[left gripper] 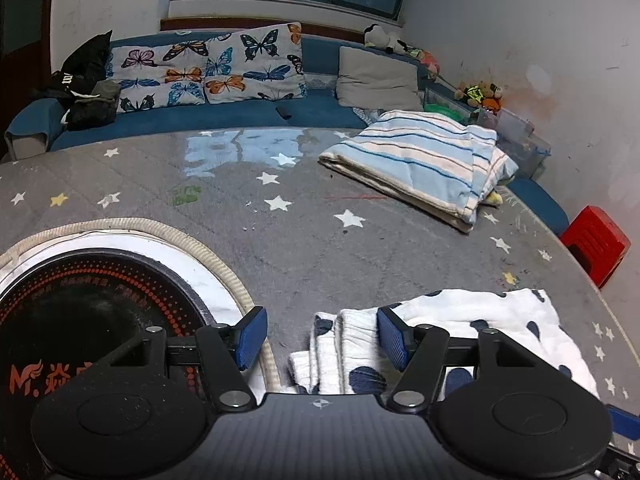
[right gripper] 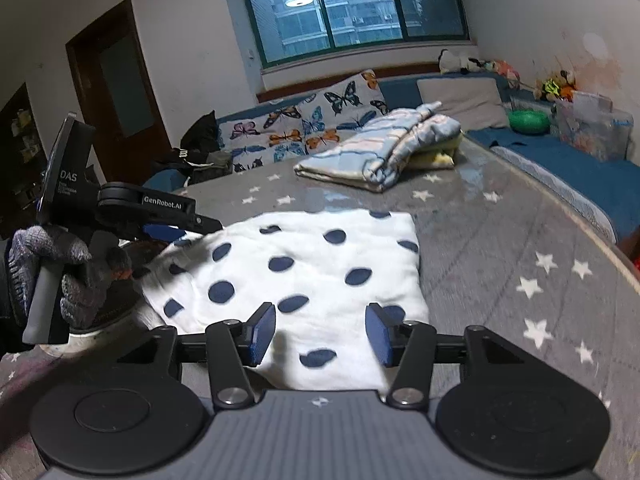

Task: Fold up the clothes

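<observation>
A white garment with dark blue dots (right gripper: 312, 268) lies folded on the grey star-patterned table (right gripper: 500, 264). In the left wrist view its layered left edge (left gripper: 348, 352) sits between the fingers. My left gripper (left gripper: 318, 336) is open over that edge; it also shows in the right wrist view (right gripper: 180, 228), held by a gloved hand at the garment's left side. My right gripper (right gripper: 320, 334) is open, its blue pads (right gripper: 262, 334) just above the garment's near edge.
A folded blue-and-white striped cloth (left gripper: 420, 164) lies at the far right of the table. A round black induction cooker (left gripper: 80, 320) sits on a white mat at the left. A red stool (left gripper: 596, 244) stands beyond the right edge. A blue sofa with butterfly cushions (left gripper: 208, 68) runs behind.
</observation>
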A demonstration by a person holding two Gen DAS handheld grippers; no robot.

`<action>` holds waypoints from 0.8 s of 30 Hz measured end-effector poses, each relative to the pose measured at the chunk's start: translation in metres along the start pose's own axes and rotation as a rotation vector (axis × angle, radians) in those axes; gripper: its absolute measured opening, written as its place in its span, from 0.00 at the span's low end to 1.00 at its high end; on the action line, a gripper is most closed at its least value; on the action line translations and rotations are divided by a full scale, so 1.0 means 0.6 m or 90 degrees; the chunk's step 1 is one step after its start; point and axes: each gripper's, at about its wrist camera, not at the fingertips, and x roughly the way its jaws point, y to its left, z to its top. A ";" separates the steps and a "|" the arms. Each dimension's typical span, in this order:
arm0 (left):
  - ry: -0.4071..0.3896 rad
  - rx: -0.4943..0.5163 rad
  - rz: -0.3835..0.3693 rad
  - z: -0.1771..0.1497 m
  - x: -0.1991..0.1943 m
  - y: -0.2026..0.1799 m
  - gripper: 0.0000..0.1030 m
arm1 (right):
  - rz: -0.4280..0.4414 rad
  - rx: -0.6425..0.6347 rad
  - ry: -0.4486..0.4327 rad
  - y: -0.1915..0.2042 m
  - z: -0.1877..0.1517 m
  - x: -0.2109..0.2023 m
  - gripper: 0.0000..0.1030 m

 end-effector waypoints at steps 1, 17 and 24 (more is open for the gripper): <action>-0.001 0.001 -0.001 -0.001 -0.003 -0.001 0.62 | 0.000 0.000 0.000 0.001 0.001 0.002 0.54; -0.043 0.062 -0.022 -0.043 -0.071 -0.023 0.95 | -0.028 0.007 -0.013 0.018 -0.007 0.003 0.92; -0.070 0.116 -0.038 -0.076 -0.116 -0.038 1.00 | -0.049 0.025 -0.036 0.025 -0.015 -0.017 1.00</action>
